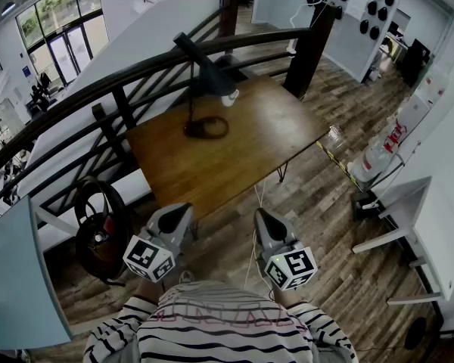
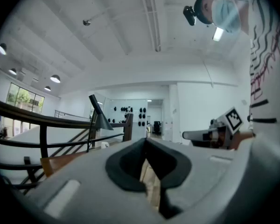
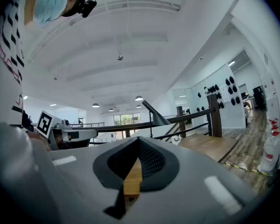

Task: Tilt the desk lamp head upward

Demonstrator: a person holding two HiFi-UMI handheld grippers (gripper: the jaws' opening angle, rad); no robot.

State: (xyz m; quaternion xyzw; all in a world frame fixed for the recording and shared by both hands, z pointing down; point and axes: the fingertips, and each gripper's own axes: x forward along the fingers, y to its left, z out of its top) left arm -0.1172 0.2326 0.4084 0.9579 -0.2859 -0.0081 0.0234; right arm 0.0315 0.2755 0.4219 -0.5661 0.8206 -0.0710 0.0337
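A black desk lamp (image 1: pixel 212 78) with a cone head stands on the wooden table (image 1: pixel 242 153). Its round base (image 1: pixel 206 128) sits near the far left side and the head points down to the right. Both grippers hang in front of the table's near edge, well short of the lamp. My left gripper (image 1: pixel 181 215) is shut with nothing in it. My right gripper (image 1: pixel 265 222) is likewise shut and holds nothing. The left gripper view has the lamp (image 2: pixel 99 115) far off beyond the shut left gripper (image 2: pixel 146 146). Beyond the shut right gripper (image 3: pixel 139 143), the lamp head (image 3: pixel 155 114) is seen far off.
A dark railing (image 1: pixel 136 74) runs behind the table. A round black object (image 1: pixel 98 221) leans at the left. A white desk (image 1: pixel 408 218) and a white-and-red bottle (image 1: pixel 380 150) stand on the right. Yellow-black tape (image 1: pixel 333 161) marks the wooden floor.
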